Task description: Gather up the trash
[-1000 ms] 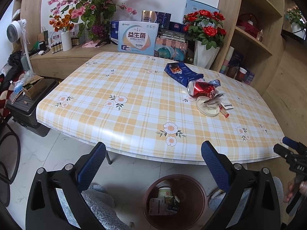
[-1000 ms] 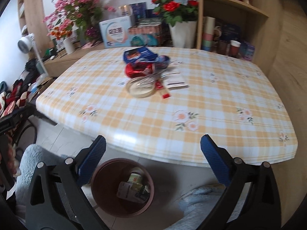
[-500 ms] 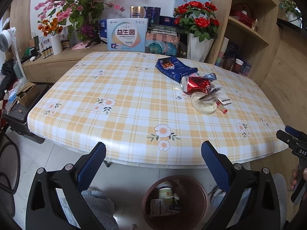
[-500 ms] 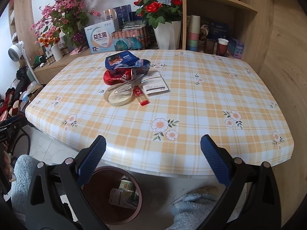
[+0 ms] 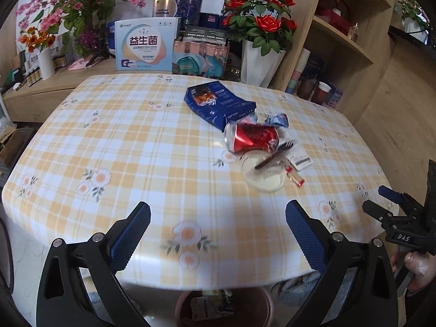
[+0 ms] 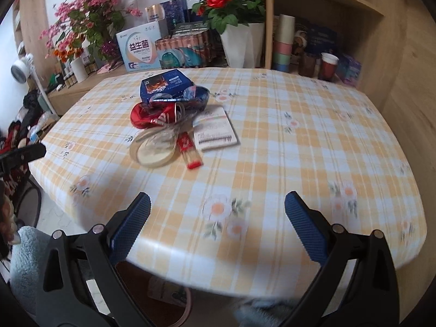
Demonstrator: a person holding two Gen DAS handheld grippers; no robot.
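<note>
Trash sits heaped in one cluster on the yellow-checked table (image 5: 114, 141), toward its far side and well apart from both grippers. Left gripper (image 5: 218, 227) hovers level over the near table edge, fingers spread wide, nothing between the blue pads (image 5: 130, 234). Right gripper (image 6: 217, 224) takes the same pose over its own stretch of the near edge, jaws wide apart and empty too. From the left wrist view, the right gripper shows at the far right, off the table's corner, with a bit of the person's hand (image 5: 417, 268) on its grip.

Counting the pile: one crushed red can (image 5: 252, 137) lying on its side, one flat blue packet (image 5: 219, 105) behind it and touching it, one crumpled blue wrapper (image 6: 194, 96) beside the can, one clear round lid (image 5: 263, 171) in front, one dark plastic fork (image 5: 275, 155) resting across that lid, one red sachet (image 6: 189, 151) against the lid's rim, and one white printed leaflet (image 6: 215, 129) just beside the sachet. Seven pieces on top.

Down below the near edge, one brown bin (image 5: 261, 308) stands on the floor, partly hidden by the tabletop, with some packaging inside it.
</note>
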